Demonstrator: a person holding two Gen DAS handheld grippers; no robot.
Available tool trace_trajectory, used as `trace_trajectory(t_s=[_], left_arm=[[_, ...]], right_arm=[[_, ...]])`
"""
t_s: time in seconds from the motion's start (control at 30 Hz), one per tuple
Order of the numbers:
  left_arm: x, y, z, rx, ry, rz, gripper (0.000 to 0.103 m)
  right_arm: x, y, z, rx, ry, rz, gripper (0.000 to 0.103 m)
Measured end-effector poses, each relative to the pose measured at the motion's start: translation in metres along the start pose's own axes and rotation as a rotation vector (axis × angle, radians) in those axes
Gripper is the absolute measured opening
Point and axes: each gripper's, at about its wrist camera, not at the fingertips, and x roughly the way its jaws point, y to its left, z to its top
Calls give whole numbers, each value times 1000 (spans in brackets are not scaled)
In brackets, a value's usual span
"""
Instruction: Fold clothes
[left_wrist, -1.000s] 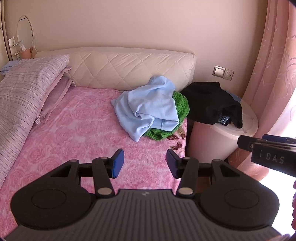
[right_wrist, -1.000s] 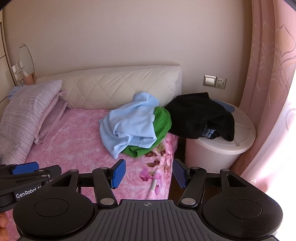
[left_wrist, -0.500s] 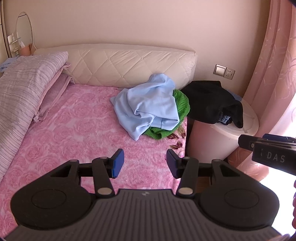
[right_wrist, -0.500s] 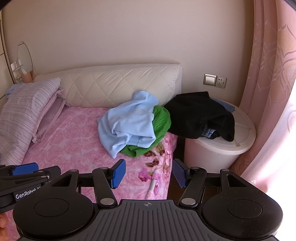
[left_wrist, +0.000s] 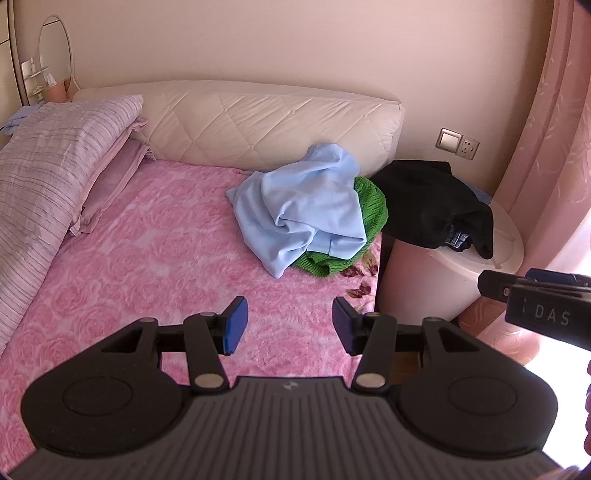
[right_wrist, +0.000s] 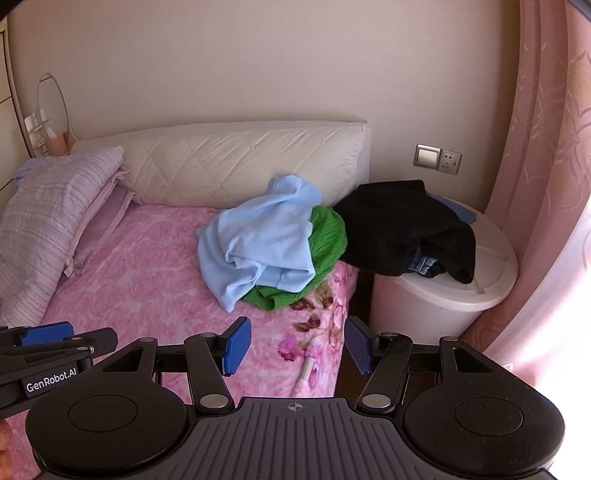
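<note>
Pink bedspread (left_wrist: 155, 258) carries a crumpled blue garment (left_wrist: 299, 210), long axis running headboard (left_wrist: 258, 125) to foot, over a green knit (left_wrist: 373, 210) at the right edge. Left gripper (left_wrist: 290, 325) and right gripper (right_wrist: 297, 345) hover empty, jaws apart.

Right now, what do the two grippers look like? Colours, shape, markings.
Both match: matte black ribbed body, two round discs, silver pivot pins, black linkage arms ending in blue ridged pads. Left gripper bears white "GenRobot.AI" on its side; right gripper shows "DAS" in the left view. No cables or sleeves visible.
</note>
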Motion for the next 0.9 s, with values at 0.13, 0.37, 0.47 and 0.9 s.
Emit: trace_trajectory(t_s=[0.13,0.37,0.47,0.9], left_arm=[[3,1,5,-6,2,5,46],[11,0,17,-19,7,15,46],[16,-3,20,-19,14,17,46],[42,-19,41,-11,32,22,46]], right_arm=[[5,2,3,-7,1,5,60],[15,1,11,-15,14,7,60],[19,0,14,-17,15,8,60],[37,-20,32,6,2,7,60]])
